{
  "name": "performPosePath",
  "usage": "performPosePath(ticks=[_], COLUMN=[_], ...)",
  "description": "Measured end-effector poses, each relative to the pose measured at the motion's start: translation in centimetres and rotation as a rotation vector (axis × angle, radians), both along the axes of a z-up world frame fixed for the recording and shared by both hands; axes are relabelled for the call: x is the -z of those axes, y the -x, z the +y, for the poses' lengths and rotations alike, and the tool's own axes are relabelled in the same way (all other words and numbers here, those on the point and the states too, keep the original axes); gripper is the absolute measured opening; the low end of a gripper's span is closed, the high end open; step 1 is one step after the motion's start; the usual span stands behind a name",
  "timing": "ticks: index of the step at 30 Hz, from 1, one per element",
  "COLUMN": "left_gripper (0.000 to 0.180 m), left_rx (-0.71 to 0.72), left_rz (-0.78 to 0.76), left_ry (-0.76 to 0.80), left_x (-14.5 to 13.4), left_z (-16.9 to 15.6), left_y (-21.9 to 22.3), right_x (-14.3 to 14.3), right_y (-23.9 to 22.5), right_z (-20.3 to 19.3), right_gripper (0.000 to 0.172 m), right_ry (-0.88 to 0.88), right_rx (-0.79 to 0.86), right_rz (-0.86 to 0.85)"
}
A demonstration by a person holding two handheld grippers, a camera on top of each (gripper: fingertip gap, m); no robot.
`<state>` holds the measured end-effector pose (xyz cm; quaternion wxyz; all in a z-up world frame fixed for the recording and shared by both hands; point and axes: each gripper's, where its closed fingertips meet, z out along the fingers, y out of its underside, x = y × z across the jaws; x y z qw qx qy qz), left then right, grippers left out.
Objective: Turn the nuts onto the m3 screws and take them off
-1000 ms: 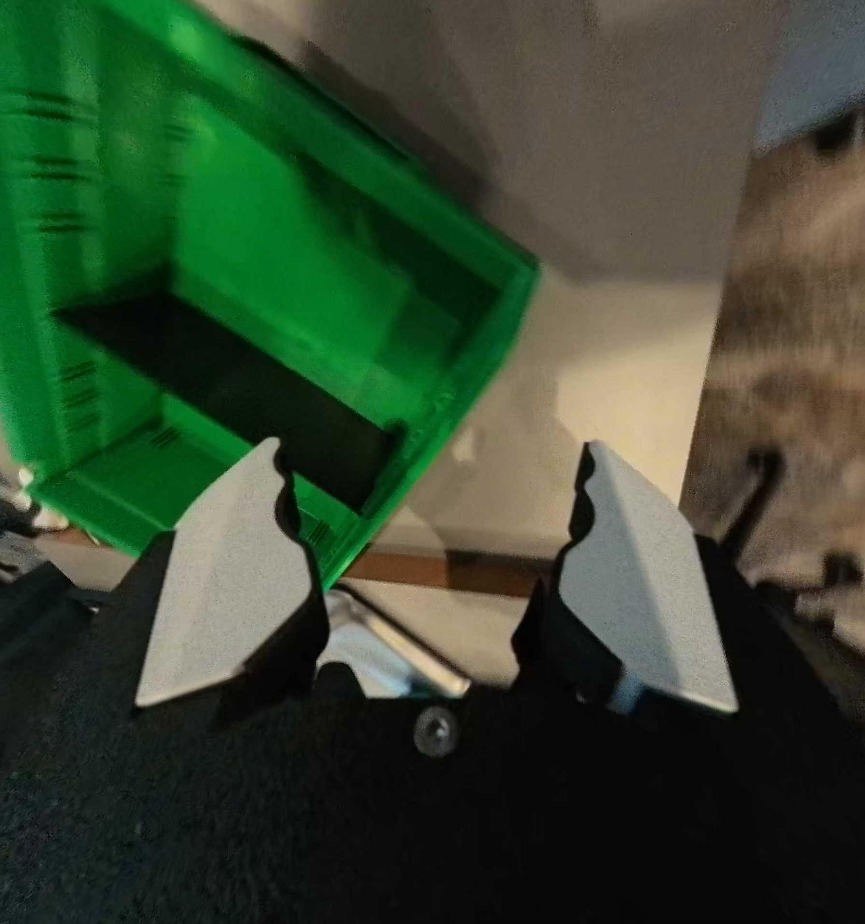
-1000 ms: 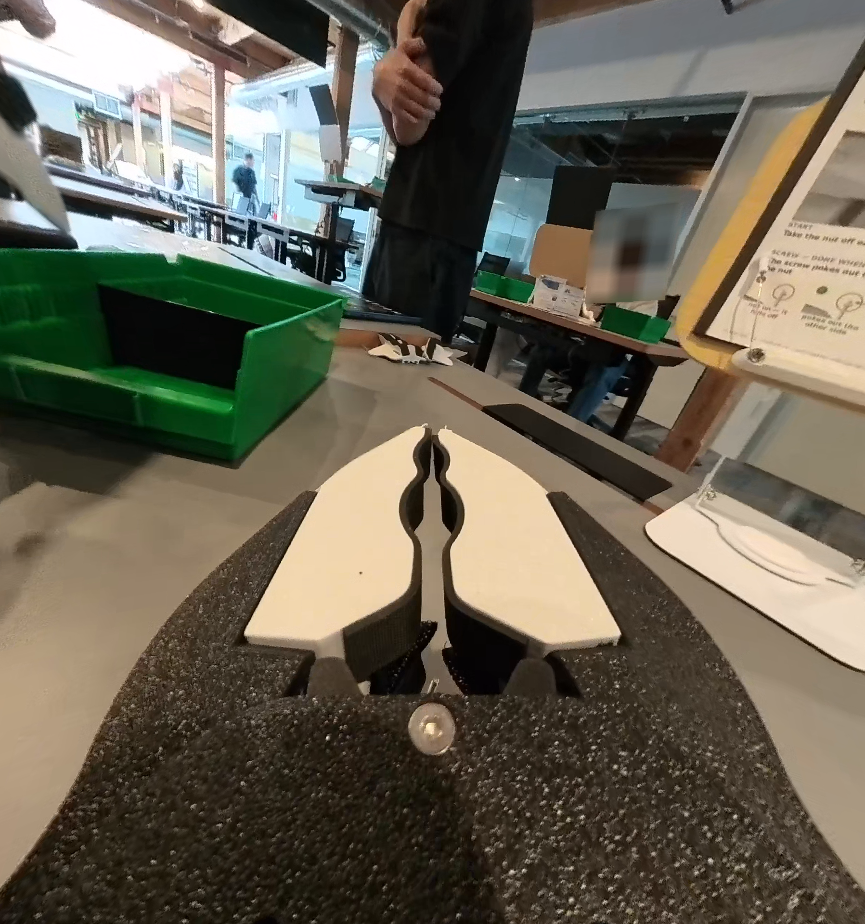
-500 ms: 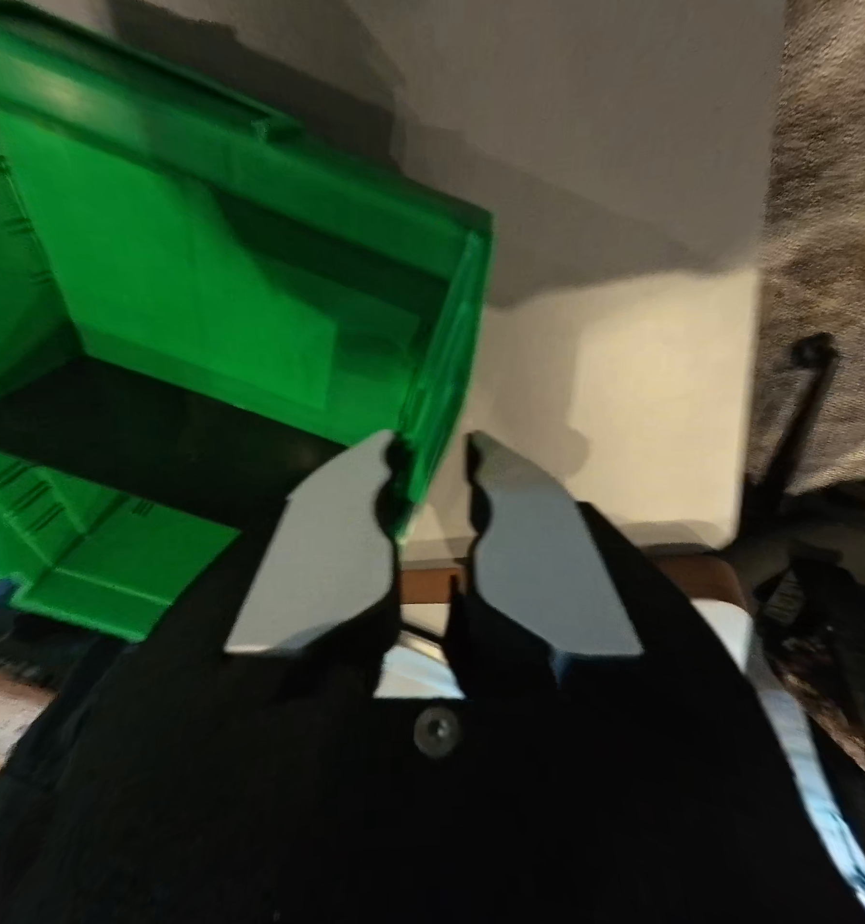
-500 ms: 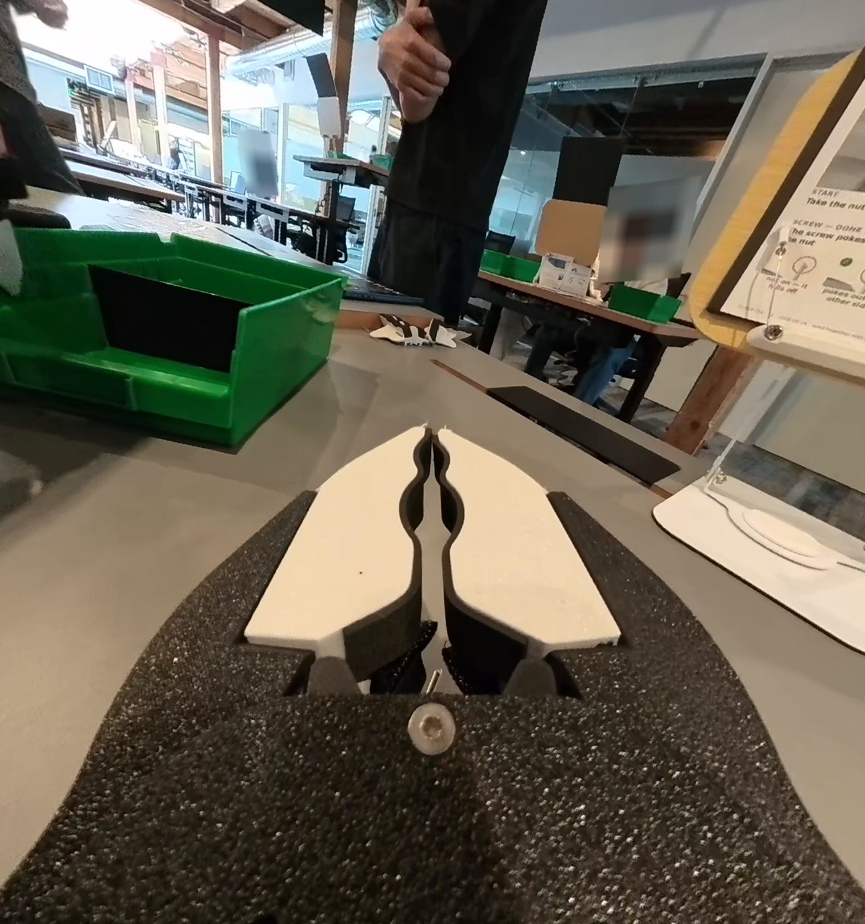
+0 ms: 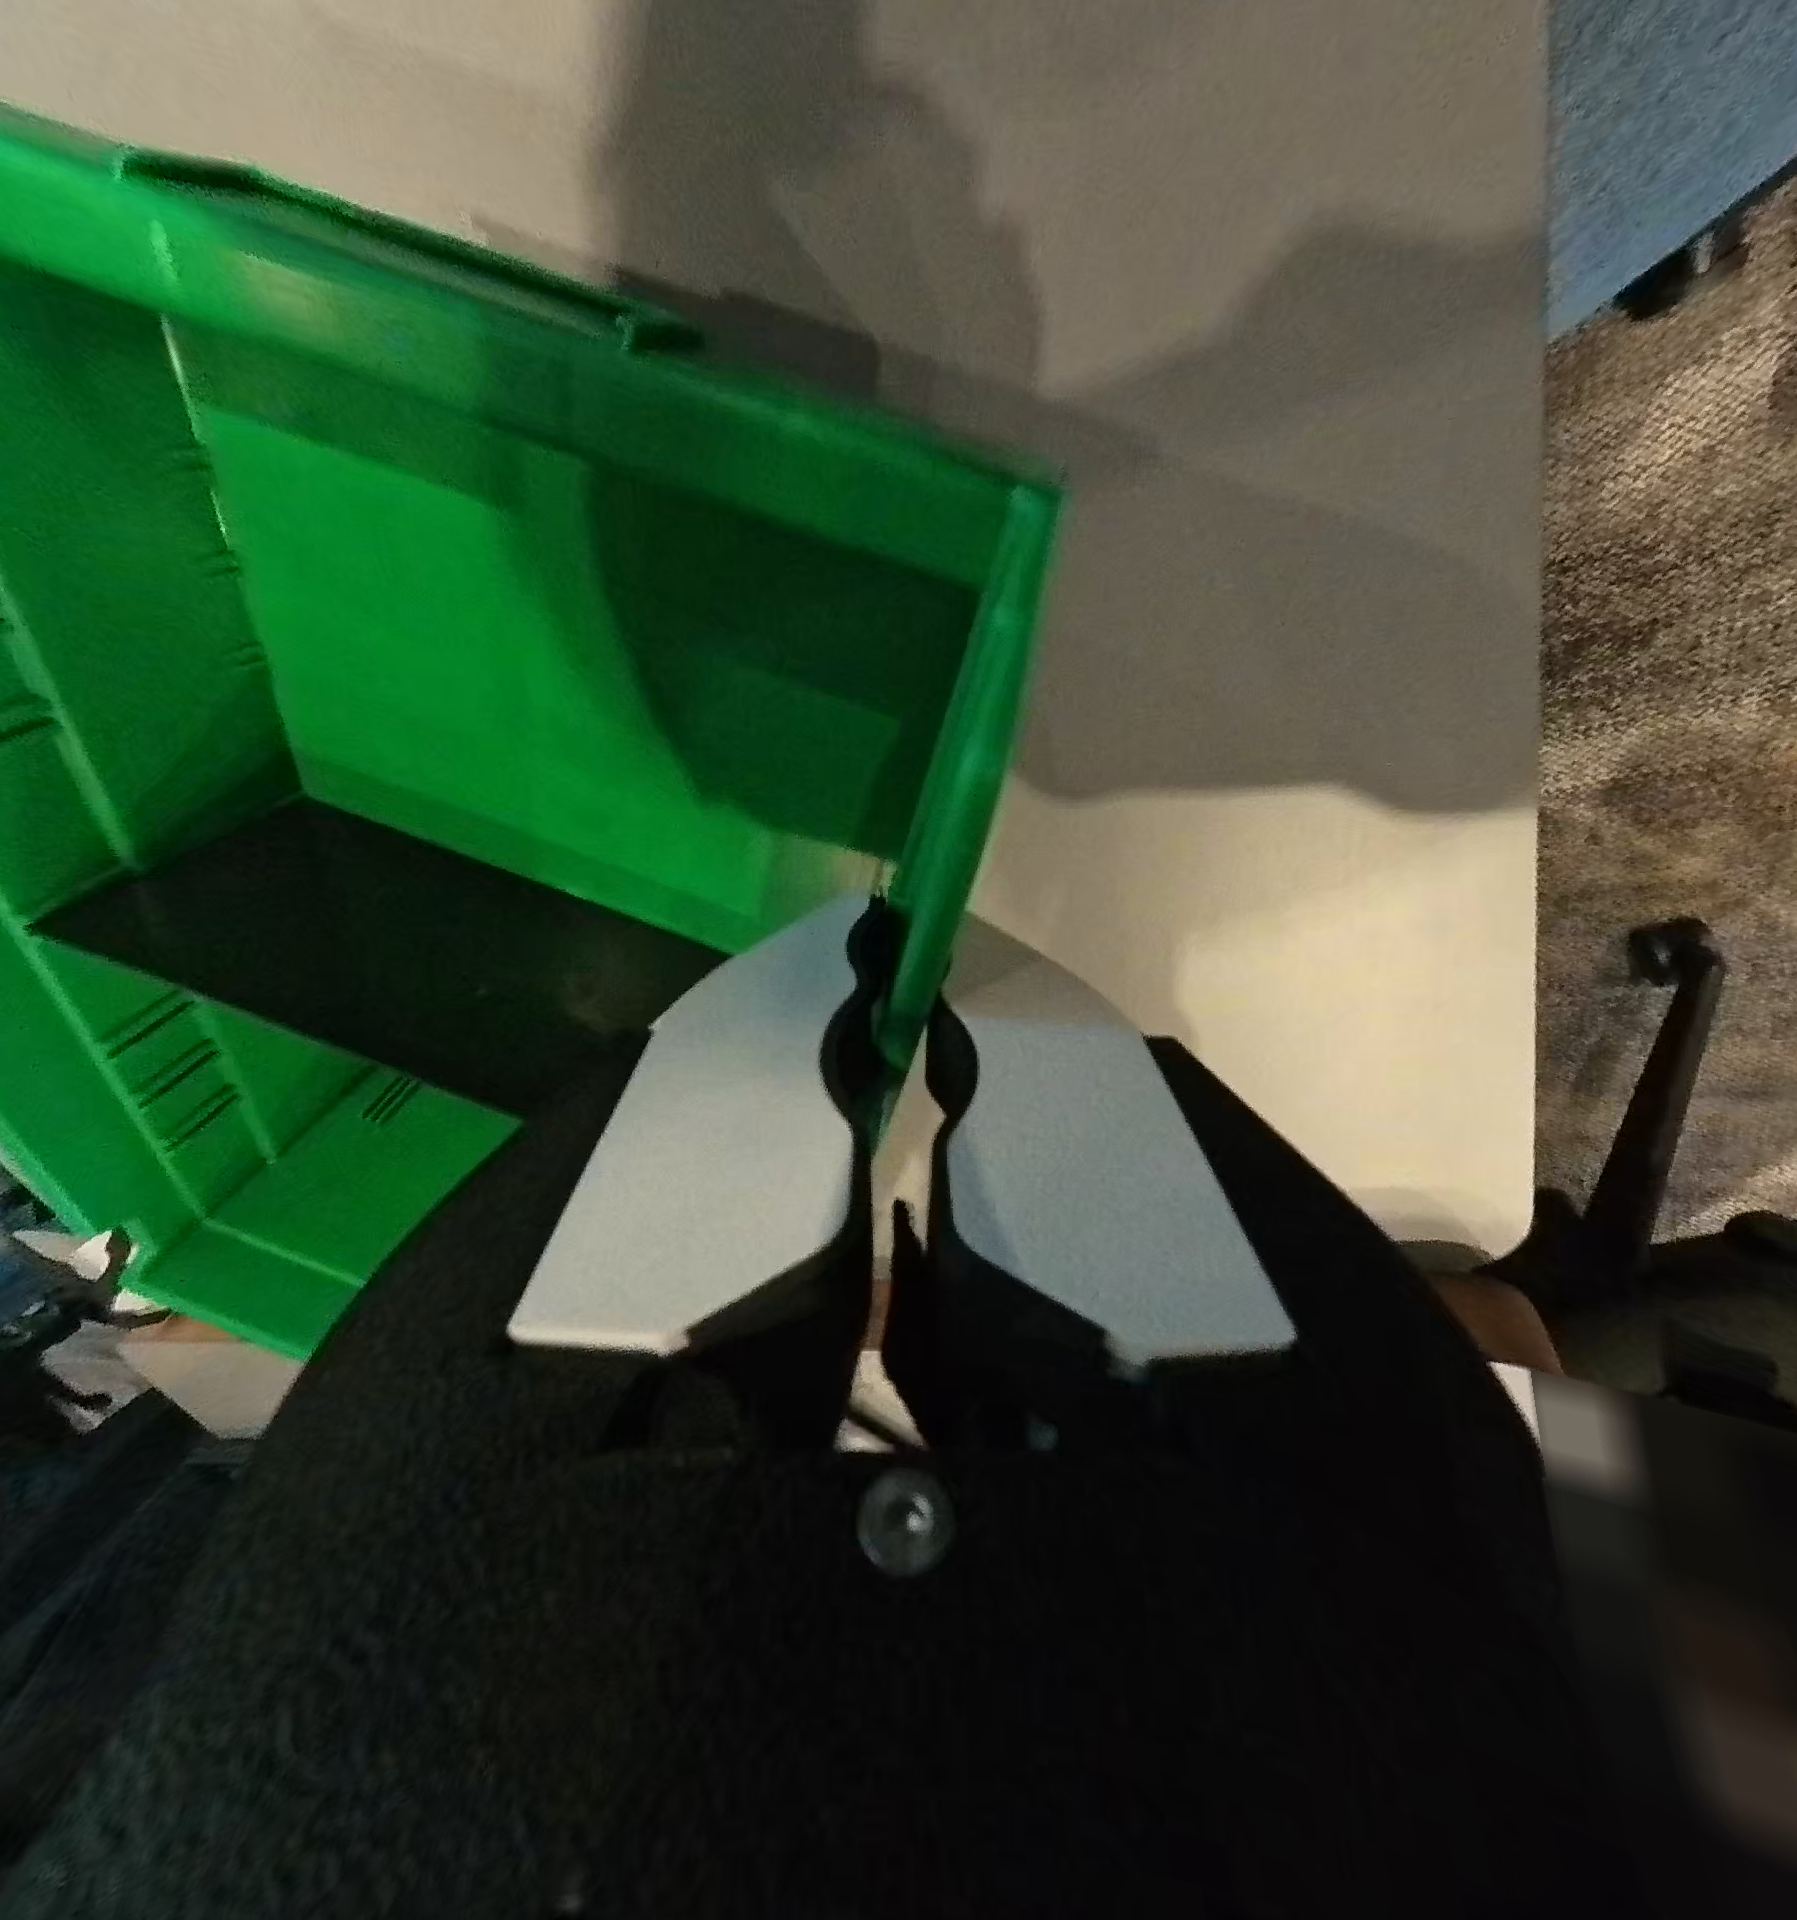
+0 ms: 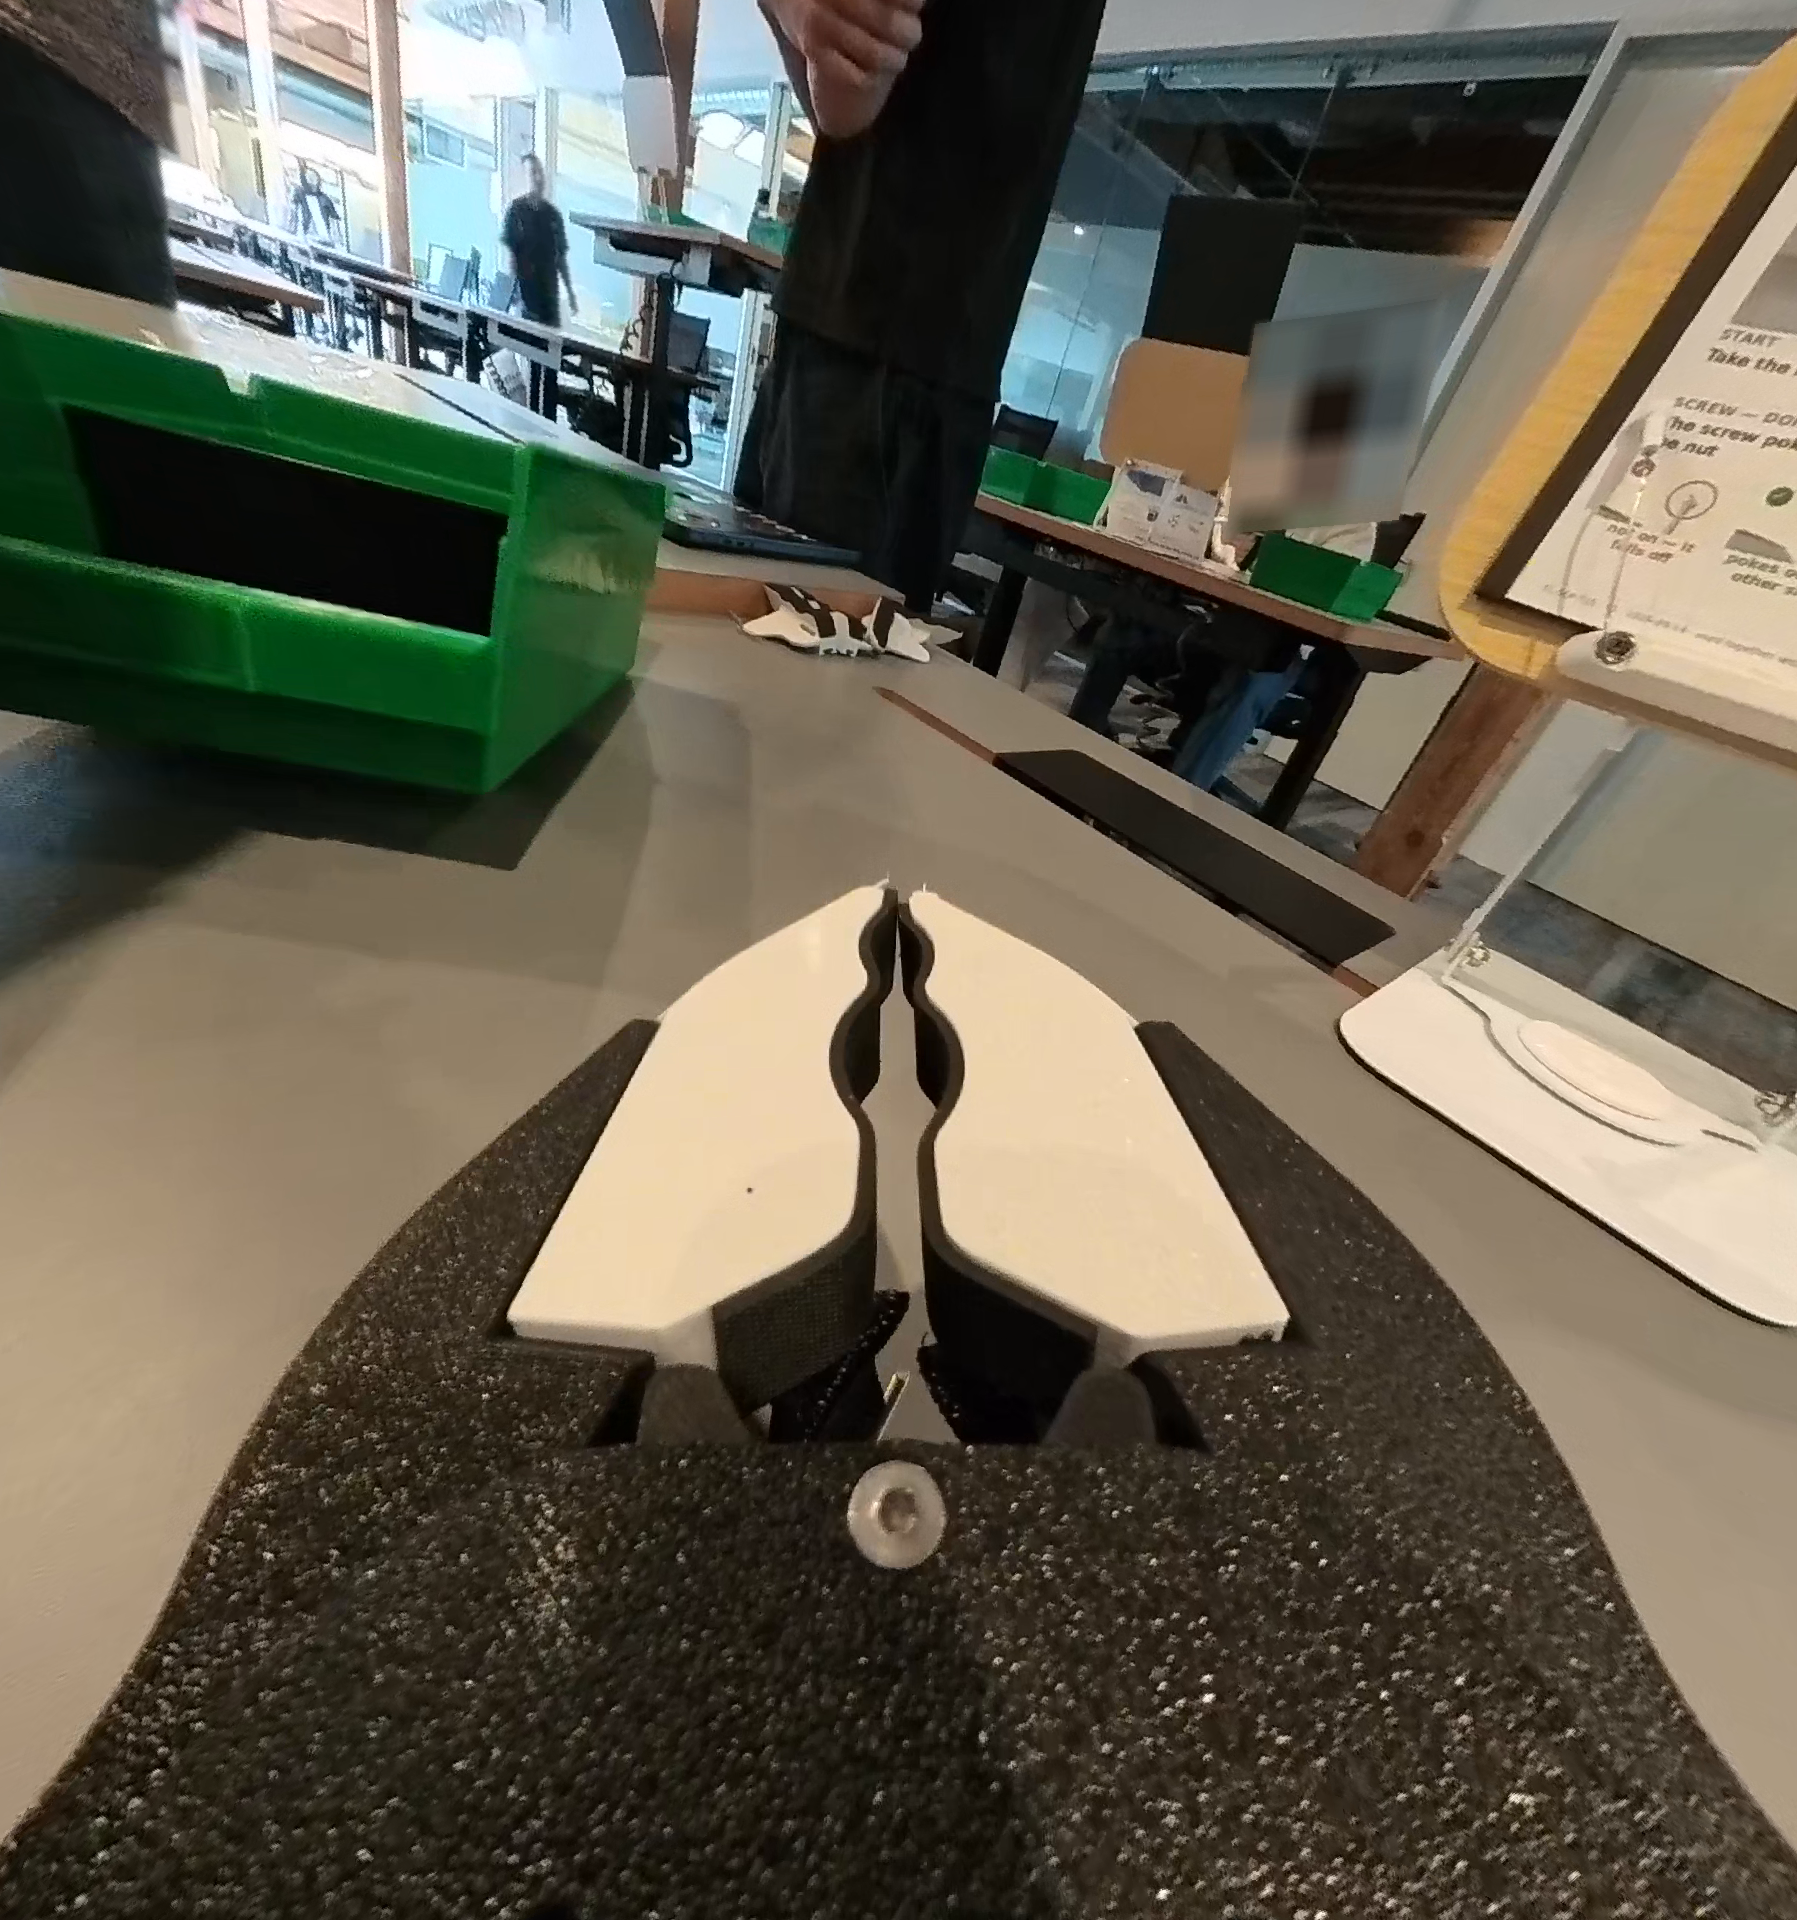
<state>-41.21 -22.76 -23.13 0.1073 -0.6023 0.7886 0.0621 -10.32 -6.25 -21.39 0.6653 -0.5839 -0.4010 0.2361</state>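
A: Left tongs pinching thin side wall of green bin, pads pressed on both faces. Blurry from motion. Bin's left end cut off by frame edge.

B: Right tongs pressed together, tips meeting on air, low over grey bench. Same green bin seen left, far end cropped.

A: Nuts, screws? Can't make out any in either view. Bin floor dark, contents unreadable.

B: Instruction board at right, cut off by edge. White base plate beneath it, partly cropped. Standing person behind bench, only torso visible. Blurred patch farther back.
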Motion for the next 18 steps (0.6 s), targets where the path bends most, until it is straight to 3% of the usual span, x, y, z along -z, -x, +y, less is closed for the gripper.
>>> performPosePath(ticks=[18], left_gripper=[0.004], left_rx=[0.051], left_rz=[-0.006], left_ry=[0.04], left_x=[-0.5], left_z=[-1.3], left_y=[-1.6], right_x=[0.1], right_y=[0.0], right_z=[0.1], right_gripper=[0.0], right_ry=[0.007], right_rx=[0.002], right_rz=[0.0])
